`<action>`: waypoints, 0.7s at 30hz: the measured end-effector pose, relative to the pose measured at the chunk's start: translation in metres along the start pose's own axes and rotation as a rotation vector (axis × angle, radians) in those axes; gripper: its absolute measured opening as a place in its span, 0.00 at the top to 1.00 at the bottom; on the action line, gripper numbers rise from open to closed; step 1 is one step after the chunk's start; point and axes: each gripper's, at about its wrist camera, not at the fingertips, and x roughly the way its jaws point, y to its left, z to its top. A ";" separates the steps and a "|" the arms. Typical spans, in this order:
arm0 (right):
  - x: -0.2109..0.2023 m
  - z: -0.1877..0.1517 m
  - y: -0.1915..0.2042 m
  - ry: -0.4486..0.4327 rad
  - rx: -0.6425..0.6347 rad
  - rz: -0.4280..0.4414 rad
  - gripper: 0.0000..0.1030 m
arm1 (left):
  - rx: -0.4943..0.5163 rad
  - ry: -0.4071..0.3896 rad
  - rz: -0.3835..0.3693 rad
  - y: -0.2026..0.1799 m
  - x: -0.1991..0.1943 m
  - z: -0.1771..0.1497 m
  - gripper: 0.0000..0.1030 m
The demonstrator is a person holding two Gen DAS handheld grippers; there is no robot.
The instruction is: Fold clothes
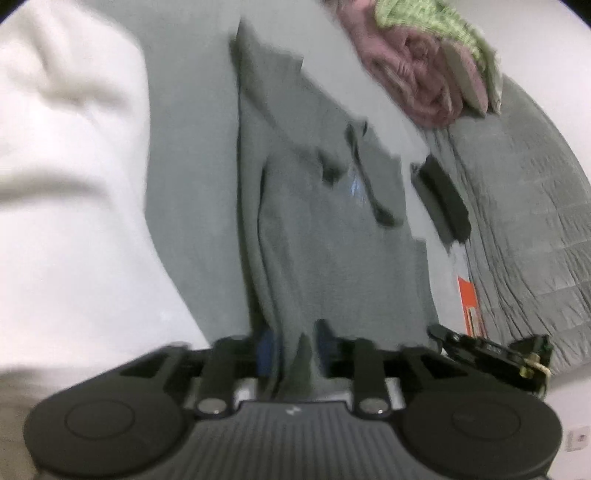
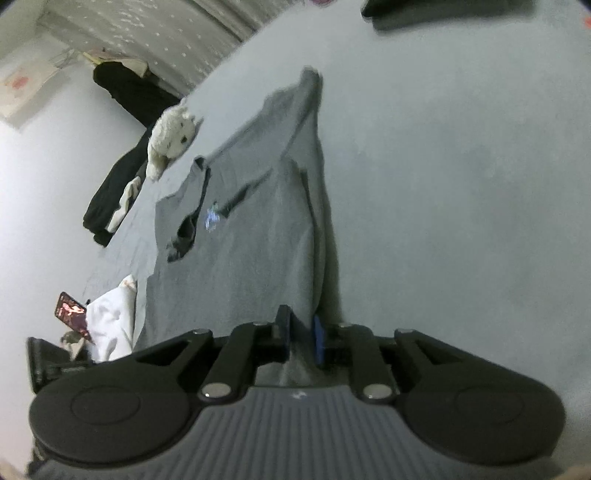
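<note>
We counted one grey shirt [image 2: 258, 229] on the bed [image 2: 461, 184], one white plush toy [image 2: 171, 138], one black garment [image 2: 118, 184] beside it, one pink garment [image 1: 410, 85], one green knit [image 1: 424, 22], and two grippers: left [image 1: 293, 349], right [image 2: 301, 332].

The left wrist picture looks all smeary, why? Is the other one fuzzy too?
Left wrist view: motion blur smears the grey hooded sweatshirt and the pink and green clothes pile; the fisheye lens bends the edges. Right wrist view: sharper, the white plush toy reads clearly, though the sweatshirt is soft and the corners are dark.
</note>
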 end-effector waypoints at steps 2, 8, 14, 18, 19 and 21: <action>-0.011 -0.001 0.010 -0.100 -0.048 -0.059 0.56 | 0.046 -0.111 0.043 -0.010 -0.011 0.002 0.42; -0.010 -0.012 0.050 -0.313 -0.296 -0.193 0.37 | 0.309 -0.344 0.215 -0.051 -0.015 -0.004 0.04; 0.020 -0.030 0.081 -0.316 -0.526 -0.213 0.19 | 0.532 -0.373 0.250 -0.089 0.015 -0.014 0.01; 0.041 -0.037 0.094 -0.268 -0.640 -0.182 0.18 | 0.617 -0.348 0.241 -0.095 0.024 -0.024 0.01; 0.043 -0.038 0.097 -0.258 -0.667 -0.177 0.18 | 0.634 -0.339 0.233 -0.097 0.027 -0.025 0.01; 0.051 -0.041 0.104 -0.245 -0.719 -0.174 0.17 | 0.660 -0.329 0.216 -0.100 0.035 -0.028 0.01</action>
